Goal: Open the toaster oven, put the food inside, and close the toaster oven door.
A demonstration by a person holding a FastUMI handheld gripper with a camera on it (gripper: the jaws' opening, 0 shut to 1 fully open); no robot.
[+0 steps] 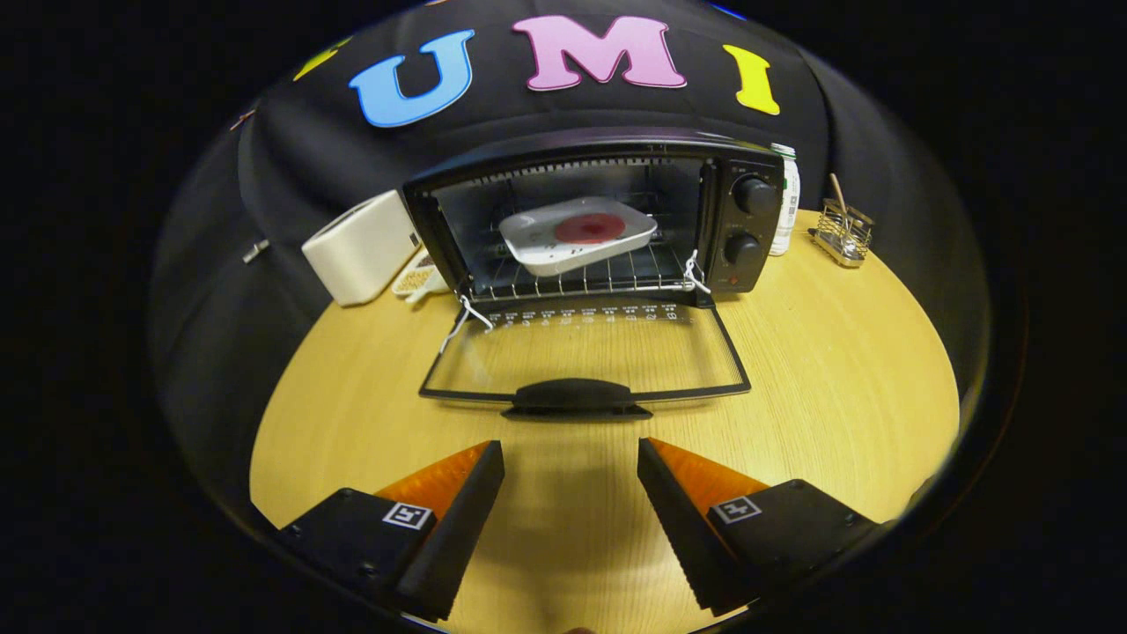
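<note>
A black toaster oven stands at the back of the round wooden table. Its glass door lies folded down flat toward me, with the black handle at its front edge. Inside, on the wire rack, rests a white tray carrying a round red piece of food. My gripper hovers over the table just short of the door handle. Its fingers stand open with nothing between them.
A white boxy appliance sits left of the oven, with a small dish of pale food beside it. Right of the oven stand a white bottle and a wire holder with a stick. Two knobs face me.
</note>
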